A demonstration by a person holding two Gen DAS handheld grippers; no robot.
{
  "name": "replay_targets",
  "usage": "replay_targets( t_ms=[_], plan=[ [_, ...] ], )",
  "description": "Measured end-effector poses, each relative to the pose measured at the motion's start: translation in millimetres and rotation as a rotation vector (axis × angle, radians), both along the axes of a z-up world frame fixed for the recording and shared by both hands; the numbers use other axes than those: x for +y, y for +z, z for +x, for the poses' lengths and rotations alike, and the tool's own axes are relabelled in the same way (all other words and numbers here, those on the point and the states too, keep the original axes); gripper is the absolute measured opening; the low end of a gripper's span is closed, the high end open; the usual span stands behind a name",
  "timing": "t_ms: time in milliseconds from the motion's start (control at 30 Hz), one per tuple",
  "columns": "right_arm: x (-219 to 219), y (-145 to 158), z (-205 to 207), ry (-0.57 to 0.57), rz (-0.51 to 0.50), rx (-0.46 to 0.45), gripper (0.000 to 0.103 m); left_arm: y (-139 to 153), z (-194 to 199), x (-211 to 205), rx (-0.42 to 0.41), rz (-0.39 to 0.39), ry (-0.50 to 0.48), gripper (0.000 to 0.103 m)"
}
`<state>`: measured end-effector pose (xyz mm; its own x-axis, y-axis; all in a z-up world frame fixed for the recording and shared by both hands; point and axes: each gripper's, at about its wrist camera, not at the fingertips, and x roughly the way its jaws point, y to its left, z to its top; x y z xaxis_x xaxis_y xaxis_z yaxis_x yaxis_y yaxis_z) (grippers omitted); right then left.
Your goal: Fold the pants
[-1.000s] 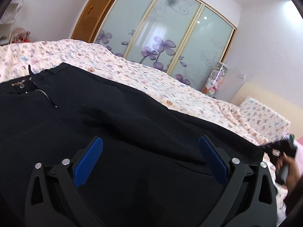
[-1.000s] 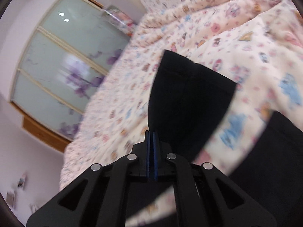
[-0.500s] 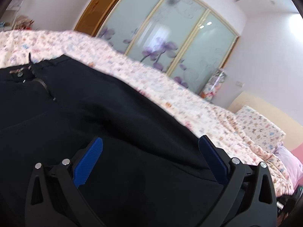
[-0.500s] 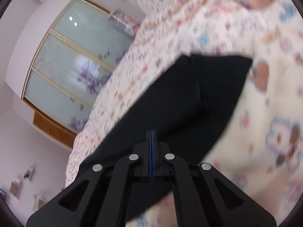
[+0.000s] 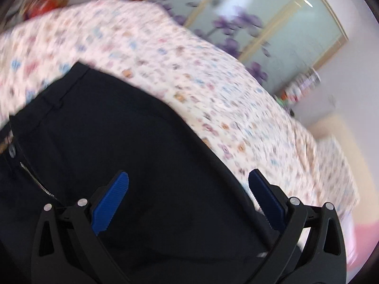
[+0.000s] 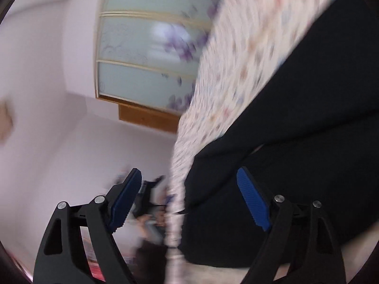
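The black pants (image 5: 123, 142) lay spread on the patterned bedsheet (image 5: 189, 75). The left gripper (image 5: 187, 198) and right gripper (image 6: 187, 198) both stood spread wide, holding nothing. Risk: with no grasp on the cloth, the loose fold could slip or bunch.

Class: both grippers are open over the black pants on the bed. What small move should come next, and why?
Probably lower the left gripper onto the black pants and pinch near the waistband. Both it and the right gripper are open and hold nothing, and the pants lie on the floral bedsheet, seemingly folded over.
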<state>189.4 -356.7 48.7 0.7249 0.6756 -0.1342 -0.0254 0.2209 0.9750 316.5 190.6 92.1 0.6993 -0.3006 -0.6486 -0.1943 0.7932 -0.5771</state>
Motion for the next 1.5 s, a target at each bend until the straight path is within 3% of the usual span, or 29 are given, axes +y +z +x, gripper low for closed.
replay_targets(
  t_ms=[100, 200, 300, 433, 467, 500, 567, 667, 767, 900, 1033, 1133, 1267, 1400, 1467, 1500],
  plan=[
    [42, -4, 65, 0.032, -0.047, 0.14, 0.075, -15, -6, 6, 0.024, -0.024, 0.089, 0.101],
    [75, -27, 110, 0.075, 0.033, 0.271, 0.073, -15, -15, 7, 0.005, 0.072, 0.115, 0.101],
    [100, -52, 135, 0.074, 0.057, 0.372, 0.067, -7, -27, 8, -0.032, 0.152, 0.123, 0.101],
    [103, -74, 132, -0.019, 0.085, 0.417, 0.06, 8, -41, 11, -0.096, 0.231, 0.092, 0.101],
    [99, -78, 135, -0.045, 0.079, 0.41, 0.051, 11, -43, 11, -0.118, 0.245, 0.09, 0.101],
    [98, -84, 139, -0.058, 0.059, 0.406, 0.03, 14, -46, 12, -0.135, 0.26, 0.094, 0.101],
    [97, -94, 139, -0.068, 0.017, 0.383, 0.005, 16, -43, 12, -0.129, 0.282, 0.065, 0.101],
    [100, -91, 120, -0.052, -0.056, 0.193, 0.004, 13, -29, 15, -0.037, 0.273, 0.034, 0.101],
    [103, -70, 92, -0.026, -0.163, -0.04, 0.004, 4, -15, 25, 0.01, 0.172, 0.017, 0.101],
    [109, -50, 57, 0.021, -0.293, -0.214, 0.004, -3, 5, 28, 0.051, 0.106, -0.001, 0.101],
    [109, -52, 48, 0.036, -0.317, -0.261, 0.004, -16, 35, 29, 0.133, 0.063, 0.005, 0.101],
    [111, -62, 57, 0.042, -0.31, -0.264, 0.004, -38, 64, 28, 0.222, -0.065, -0.01, 0.097],
    [108, -65, 63, 0.049, -0.286, -0.255, 0.004, -51, 88, 25, 0.286, -0.021, 0.078, 0.09],
    [112, -61, 67, 0.058, -0.27, -0.265, 0.004, -67, 106, 30, 0.284, -0.137, 0.116, 0.067],
    [115, -57, 65, 0.063, -0.261, -0.27, 0.004, -72, 112, 28, 0.285, -0.137, 0.127, 0.058],
    [116, -58, 66, 0.066, -0.257, -0.271, 0.004, -74, 115, 26, 0.284, -0.127, 0.133, 0.042]
  ],
)
